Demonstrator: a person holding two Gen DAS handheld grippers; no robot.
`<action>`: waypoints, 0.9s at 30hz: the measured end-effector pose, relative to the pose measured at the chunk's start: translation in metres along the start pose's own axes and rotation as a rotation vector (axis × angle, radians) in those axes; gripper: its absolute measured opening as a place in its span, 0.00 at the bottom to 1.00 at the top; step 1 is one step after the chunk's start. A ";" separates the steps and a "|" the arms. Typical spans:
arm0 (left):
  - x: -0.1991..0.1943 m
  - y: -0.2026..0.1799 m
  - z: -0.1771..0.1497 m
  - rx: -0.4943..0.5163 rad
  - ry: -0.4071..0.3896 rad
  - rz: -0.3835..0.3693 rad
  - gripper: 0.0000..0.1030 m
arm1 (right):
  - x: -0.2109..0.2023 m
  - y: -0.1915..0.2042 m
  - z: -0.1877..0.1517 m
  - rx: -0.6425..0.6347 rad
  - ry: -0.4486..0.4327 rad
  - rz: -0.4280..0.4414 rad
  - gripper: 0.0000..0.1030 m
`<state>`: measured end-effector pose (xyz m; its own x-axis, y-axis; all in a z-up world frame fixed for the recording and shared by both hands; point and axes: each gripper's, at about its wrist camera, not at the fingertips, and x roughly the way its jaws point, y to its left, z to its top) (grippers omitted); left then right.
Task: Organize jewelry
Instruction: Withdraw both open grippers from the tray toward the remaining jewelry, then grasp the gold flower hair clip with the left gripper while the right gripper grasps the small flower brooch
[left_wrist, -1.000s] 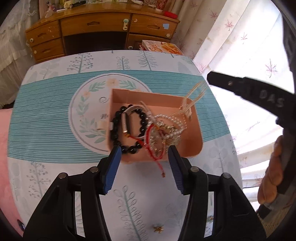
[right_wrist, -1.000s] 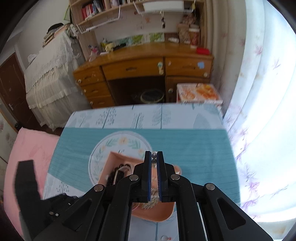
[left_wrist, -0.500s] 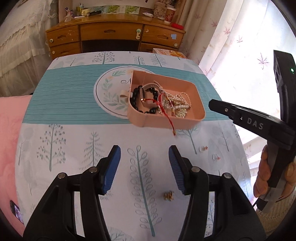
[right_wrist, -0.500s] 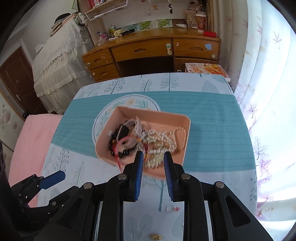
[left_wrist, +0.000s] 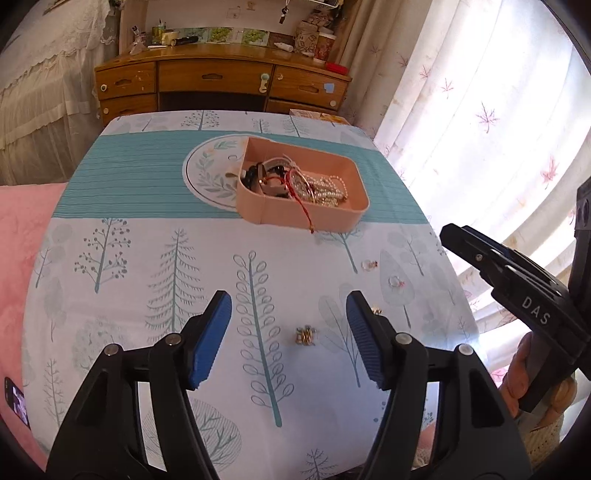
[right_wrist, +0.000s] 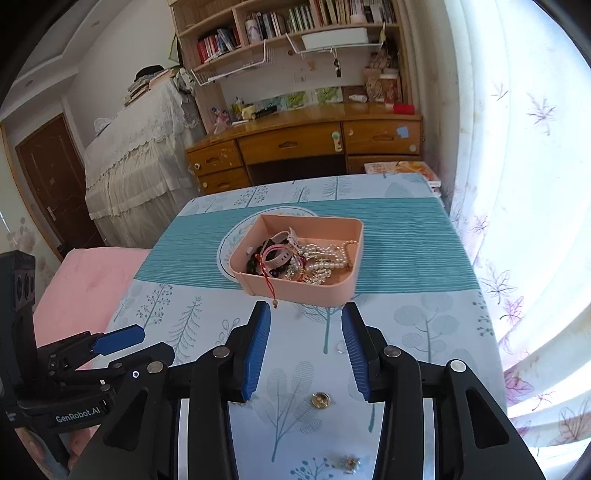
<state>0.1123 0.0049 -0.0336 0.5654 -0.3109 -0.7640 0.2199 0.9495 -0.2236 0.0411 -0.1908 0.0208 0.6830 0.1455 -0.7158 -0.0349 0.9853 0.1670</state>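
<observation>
Both grippers' jaws are opening, empty, over the tree-print tablecloth (left_wrist: 155, 266): the left gripper (left_wrist: 289, 332) brackets a tiny gold charm (left_wrist: 305, 335), the right gripper (right_wrist: 305, 347) a gold stud (right_wrist: 320, 400). Such pieces look light, hard and slippery, best pinched across the middle. The pink tray (right_wrist: 343, 291) of jewelry sits well beyond.

A wooden desk (right_wrist: 306, 144) with drawers is seen beyond the table, bookshelves (right_wrist: 288, 22) mounted above it. A lace-covered piece of furniture (right_wrist: 136, 155) is placed to its left, beside a brown door (right_wrist: 48, 177), while pale leaf-patterned curtains (right_wrist: 517, 166) are hung at the right

Tangled jewelry (right_wrist: 295, 258) in pink tray (right_wrist: 295, 290)
</observation>
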 end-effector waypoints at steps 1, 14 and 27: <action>0.001 -0.001 -0.004 0.010 -0.003 0.008 0.60 | -0.007 -0.001 -0.005 0.001 -0.009 -0.008 0.40; 0.037 0.000 -0.059 0.051 0.011 0.052 0.60 | -0.004 -0.044 -0.071 0.040 0.043 -0.121 0.40; 0.067 -0.013 -0.061 0.132 0.029 0.012 0.60 | 0.043 -0.037 -0.096 -0.042 0.147 -0.064 0.40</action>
<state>0.0988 -0.0255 -0.1195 0.5455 -0.2966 -0.7839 0.3170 0.9388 -0.1346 0.0017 -0.2126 -0.0815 0.5711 0.0908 -0.8158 -0.0270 0.9954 0.0918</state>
